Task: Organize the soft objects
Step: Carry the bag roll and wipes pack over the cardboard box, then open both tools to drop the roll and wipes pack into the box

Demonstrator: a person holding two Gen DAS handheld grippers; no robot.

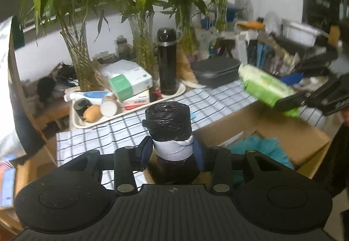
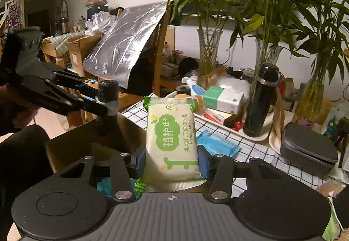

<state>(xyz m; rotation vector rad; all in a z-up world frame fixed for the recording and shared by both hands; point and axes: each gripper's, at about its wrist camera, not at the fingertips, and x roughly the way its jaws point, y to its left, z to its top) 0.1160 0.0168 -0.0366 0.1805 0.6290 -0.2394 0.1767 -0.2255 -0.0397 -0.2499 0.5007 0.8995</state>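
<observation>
Holding a black roll of bin bags point(image 1: 168, 122), the left gripper point(image 1: 172, 150) squeezes it between its two blue pads, right on the white band around the roll's middle. The roll stands up straight and hangs over the edge of an open cardboard box point(image 1: 283, 132). Something soft and teal point(image 1: 261, 145) lies inside that box. The right gripper point(image 2: 171, 159) holds a pack of baby laundry soap point(image 2: 171, 138) tight between its own blue pads. The pack is white and green, stands on end, and is up in the air above the near edge of the table. In the left wrist view the same pack point(image 1: 265, 86) shows up on the right side, blurry, held above the box. A checked cloth point(image 1: 122, 129) of white with dark lines covers the table. On the cloth, just past the soap pack, lies a flat blue packet point(image 2: 218, 142). Farther back sits a pale tray point(image 1: 91, 124) with small bottles and boxes on it. A tall black flask point(image 1: 166, 61) stands at the tray's far end. A dark gray case point(image 2: 308, 153) rests near it on the table. Glass vases with green bamboo stalks point(image 1: 144, 44) stand in a row along the wall.
</observation>
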